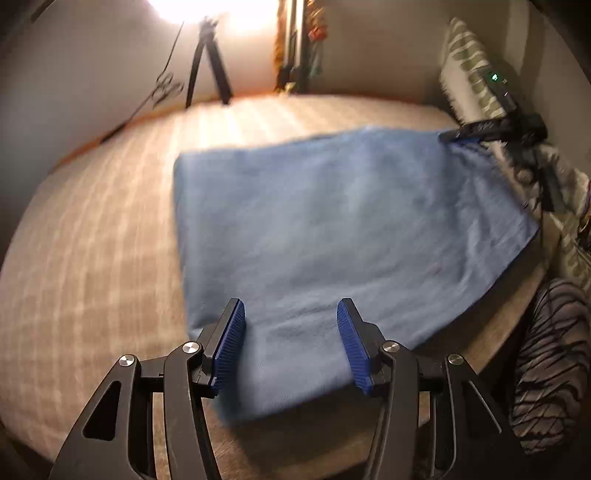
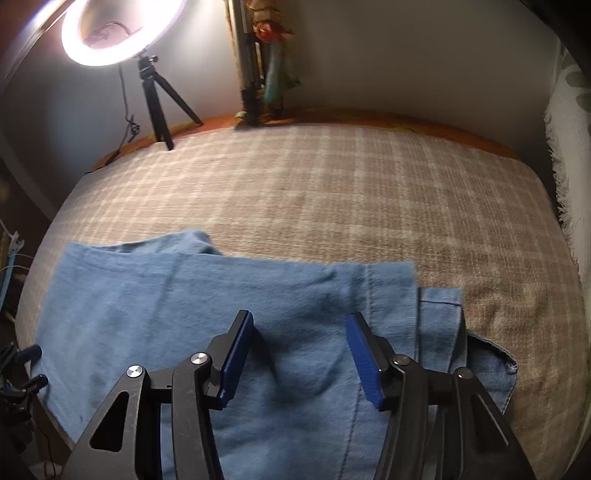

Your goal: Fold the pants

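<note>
- The blue pants (image 2: 229,332) lie folded flat on a plaid-covered bed (image 2: 369,199), spread under and ahead of both tongs.
- The left tongs (image 1: 291,328) hang over the near edge of the cloth, released, pads apart with nothing between them.
- The right tongs (image 2: 299,343) hover above the hem end, likewise released; a stitched hem (image 2: 439,295) shows just right of them.
- Far ahead of the right tongs, to the left, a ring light (image 2: 122,33) stands on a small tripod (image 2: 159,107) at the bed's edge.
</note>
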{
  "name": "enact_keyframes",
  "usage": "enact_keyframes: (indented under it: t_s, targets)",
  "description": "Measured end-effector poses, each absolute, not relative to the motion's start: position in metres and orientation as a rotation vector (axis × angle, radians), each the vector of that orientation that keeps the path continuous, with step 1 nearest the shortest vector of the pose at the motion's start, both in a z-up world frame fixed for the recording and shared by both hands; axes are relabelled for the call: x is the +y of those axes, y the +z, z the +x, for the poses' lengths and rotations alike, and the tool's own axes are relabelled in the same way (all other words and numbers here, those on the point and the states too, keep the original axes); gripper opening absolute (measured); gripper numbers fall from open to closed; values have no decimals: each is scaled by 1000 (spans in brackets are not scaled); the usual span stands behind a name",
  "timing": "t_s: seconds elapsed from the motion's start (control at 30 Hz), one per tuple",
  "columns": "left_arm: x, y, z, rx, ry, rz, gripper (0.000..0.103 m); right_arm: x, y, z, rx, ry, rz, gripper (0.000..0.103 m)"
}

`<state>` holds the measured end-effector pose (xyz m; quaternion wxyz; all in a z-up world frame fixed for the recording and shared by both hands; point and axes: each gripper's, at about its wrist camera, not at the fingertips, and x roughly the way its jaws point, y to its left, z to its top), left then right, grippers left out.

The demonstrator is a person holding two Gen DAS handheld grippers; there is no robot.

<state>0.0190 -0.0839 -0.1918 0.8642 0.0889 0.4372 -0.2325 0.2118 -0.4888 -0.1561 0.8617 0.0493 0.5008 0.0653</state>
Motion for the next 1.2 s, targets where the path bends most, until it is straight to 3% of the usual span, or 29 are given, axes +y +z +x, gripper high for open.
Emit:
enact_keyframes:
  t_s: [0.23, 0.43, 0.83, 1.2]
  targets:
    - [-63, -190, 10, 887, -506, 117, 51, -487, -166, 223, 1105, 104, 64, 54]
    - [-34, -170, 7, 825, -428, 14, 53, -464, -128, 212, 1042, 136, 132, 57]
    - [-29, -191, 21, 907, -423, -36, 53, -315, -79, 213, 1023, 446, 110, 69]
    - [-25, -192, 21, 917, -441, -73, 53, -201, -101, 232, 1090, 531, 17, 73]
